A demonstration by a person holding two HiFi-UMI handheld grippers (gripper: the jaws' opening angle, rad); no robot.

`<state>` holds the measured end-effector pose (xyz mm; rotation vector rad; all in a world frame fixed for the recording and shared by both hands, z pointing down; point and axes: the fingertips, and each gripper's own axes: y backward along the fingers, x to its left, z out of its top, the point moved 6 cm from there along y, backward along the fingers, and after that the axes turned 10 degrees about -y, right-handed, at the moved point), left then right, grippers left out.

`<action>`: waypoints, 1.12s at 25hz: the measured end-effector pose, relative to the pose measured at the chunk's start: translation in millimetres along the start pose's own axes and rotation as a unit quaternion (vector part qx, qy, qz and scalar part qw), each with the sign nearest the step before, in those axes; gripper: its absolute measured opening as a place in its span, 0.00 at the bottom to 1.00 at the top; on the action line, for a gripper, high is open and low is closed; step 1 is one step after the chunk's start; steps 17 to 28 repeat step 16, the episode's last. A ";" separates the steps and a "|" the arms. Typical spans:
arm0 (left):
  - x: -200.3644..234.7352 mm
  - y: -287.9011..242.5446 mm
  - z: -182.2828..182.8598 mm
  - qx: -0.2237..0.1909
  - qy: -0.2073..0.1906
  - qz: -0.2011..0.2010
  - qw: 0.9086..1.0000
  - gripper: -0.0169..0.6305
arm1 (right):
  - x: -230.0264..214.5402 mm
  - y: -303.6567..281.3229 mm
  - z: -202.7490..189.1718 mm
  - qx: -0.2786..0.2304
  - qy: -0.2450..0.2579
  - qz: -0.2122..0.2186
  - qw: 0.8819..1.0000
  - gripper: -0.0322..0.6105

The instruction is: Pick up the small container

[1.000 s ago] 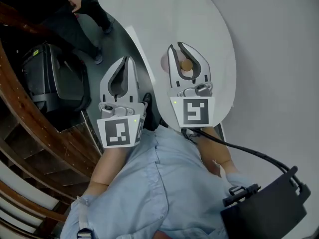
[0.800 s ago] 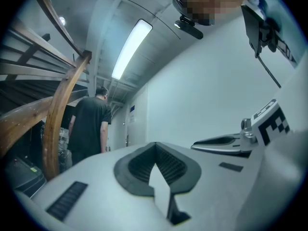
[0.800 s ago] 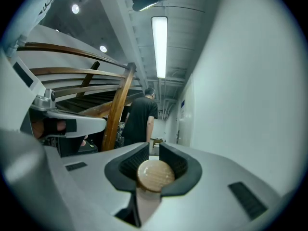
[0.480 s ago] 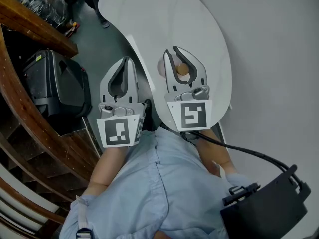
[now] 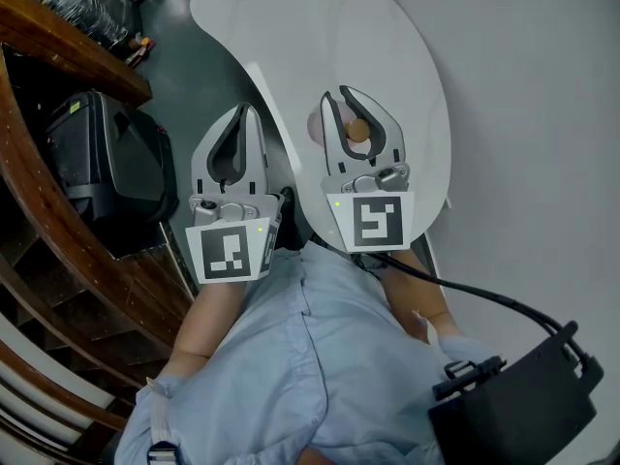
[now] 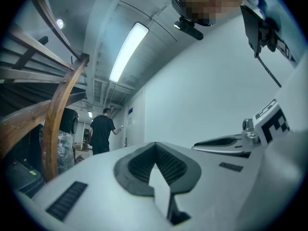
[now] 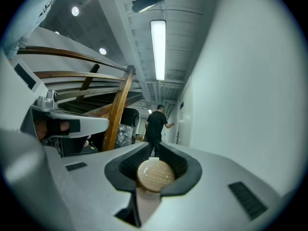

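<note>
- Your right gripper (image 5: 339, 95) has its fingers clamped on the small container (image 7: 155, 175) with the wooden top, over the white table (image 5: 387, 37).
- Your left gripper (image 5: 245, 114) has its fingers together, holding nothing.

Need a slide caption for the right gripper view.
Right tongs closed on the wood-lidded small container; wooden stair rail and a person in black down the corridor behind.

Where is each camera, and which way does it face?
Head view: on the person's head, looking down at the white rounded table; light blue shirt, left gripper and right gripper show.
Left gripper view: rides the left gripper, facing a corridor along its shut, empty jaws.
Right gripper view: rides the right gripper, along jaws shut on the small wooden-lidded container.
Both gripper views share the person in black.
</note>
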<state>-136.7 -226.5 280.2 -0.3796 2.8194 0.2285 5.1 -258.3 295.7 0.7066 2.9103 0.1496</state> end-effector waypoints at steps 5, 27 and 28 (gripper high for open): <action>-1.8 0.6 0.5 0.002 0.000 -0.001 1.000 0.03 | -1.1 2.6 0.3 -0.001 -0.002 -0.002 1.000 0.14; 0.4 -1.1 0.1 0.001 0.000 -0.001 1.000 0.02 | -1.5 0.6 1.3 -0.006 -0.003 -0.006 1.000 0.14; 0.4 -1.1 0.1 0.001 0.000 -0.001 1.000 0.02 | -1.5 0.6 1.3 -0.006 -0.003 -0.006 1.000 0.14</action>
